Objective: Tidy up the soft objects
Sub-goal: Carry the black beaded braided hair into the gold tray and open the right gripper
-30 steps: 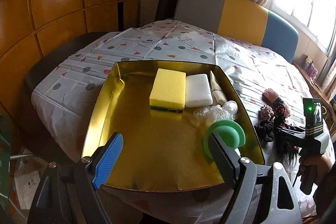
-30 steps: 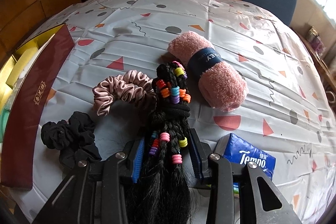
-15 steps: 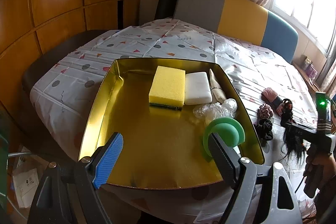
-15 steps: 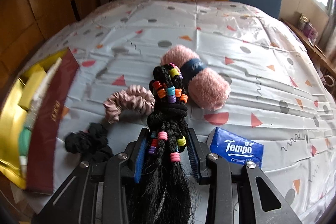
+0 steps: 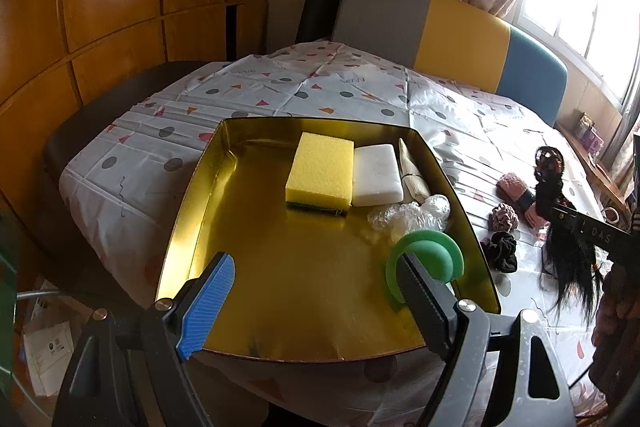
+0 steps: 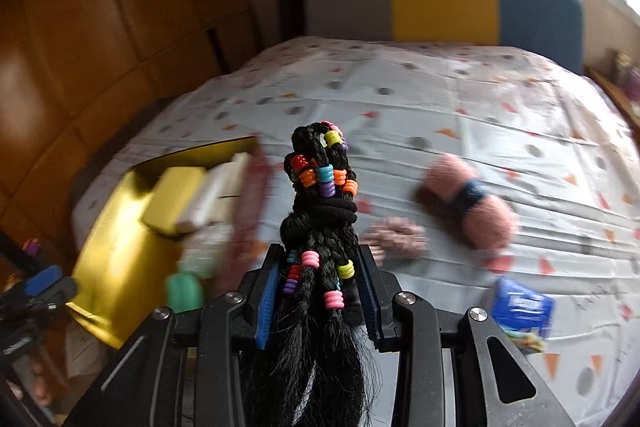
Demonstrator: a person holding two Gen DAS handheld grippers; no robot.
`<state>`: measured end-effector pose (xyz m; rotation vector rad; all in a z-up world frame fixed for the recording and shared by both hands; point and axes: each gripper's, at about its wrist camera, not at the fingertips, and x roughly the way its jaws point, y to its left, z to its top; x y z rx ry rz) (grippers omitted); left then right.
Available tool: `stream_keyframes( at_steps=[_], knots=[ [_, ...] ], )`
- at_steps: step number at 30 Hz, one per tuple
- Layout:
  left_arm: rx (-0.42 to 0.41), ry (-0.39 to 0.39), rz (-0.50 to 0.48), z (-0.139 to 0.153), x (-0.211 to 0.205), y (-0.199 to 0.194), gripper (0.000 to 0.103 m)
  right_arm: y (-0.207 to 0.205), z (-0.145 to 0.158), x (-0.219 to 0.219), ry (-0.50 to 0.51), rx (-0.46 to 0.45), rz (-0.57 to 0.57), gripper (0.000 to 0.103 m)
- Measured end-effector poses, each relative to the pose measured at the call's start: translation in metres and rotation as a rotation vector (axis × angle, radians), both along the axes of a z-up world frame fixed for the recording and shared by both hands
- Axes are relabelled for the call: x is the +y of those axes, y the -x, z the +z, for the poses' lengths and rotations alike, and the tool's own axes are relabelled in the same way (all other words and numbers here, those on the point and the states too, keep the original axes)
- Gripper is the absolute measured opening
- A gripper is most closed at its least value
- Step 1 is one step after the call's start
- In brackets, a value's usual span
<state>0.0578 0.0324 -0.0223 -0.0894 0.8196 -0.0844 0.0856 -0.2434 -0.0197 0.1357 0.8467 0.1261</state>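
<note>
Two grippers are in play, and only one is loaded. The right gripper [image 6: 318, 291] has its jaws drawn in close on a bundle of black braids [image 6: 320, 211] strung with coloured beads, pinched just below the elastic band so that the beaded head stands up ahead of the pads and the loose hair trails back under the tool; gripping at that bound part likely keeps the strands from sliding apart. The left wrist view shows the same braids [image 5: 550, 195] hanging clear of the patterned tablecloth [image 5: 320, 87], off to the right of the gold tray [image 5: 192, 211]. The left gripper [image 5: 316, 291] hovers over the near end of the tray with its jaws spread wide and nothing between them. Inside the tray a yellow sponge [image 5: 320, 171] and a white block [image 5: 376, 175] lie side by side at the far end, with crumpled clear film [image 5: 408, 215] and a green foam ring [image 5: 426, 259] along the right wall, which leaves the middle bare for the next item. Left on the cloth are a pink rolled towel [image 6: 468, 203], a pink scrunchie [image 5: 505, 218], a black scrunchie [image 5: 500, 251] and a blue tissue pack [image 6: 520, 307]. The right wrist view is smeared with motion, so I cannot tell exactly how far the braids stand from the tray rim.
</note>
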Motion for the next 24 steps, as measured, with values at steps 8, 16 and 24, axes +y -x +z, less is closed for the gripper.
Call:
stream_keyframes(
  at_steps=[8, 16, 24],
  knots=[
    [-0.02, 0.01, 0.038, 0.005, 0.013, 0.002, 0.084, -0.005, 0.003, 0.08, -0.062, 0.006, 0.184, 0.036],
    [-0.034, 0.018, 0.086, 0.008, 0.03, 0.003, 0.084, -0.021, -0.016, 0.146, -0.109, 0.086, 0.284, 0.036],
    [-0.022, 0.02, 0.117, 0.002, 0.044, 0.003, 0.084, -0.044, -0.064, 0.181, -0.022, 0.205, 0.301, 0.04]
  ],
)
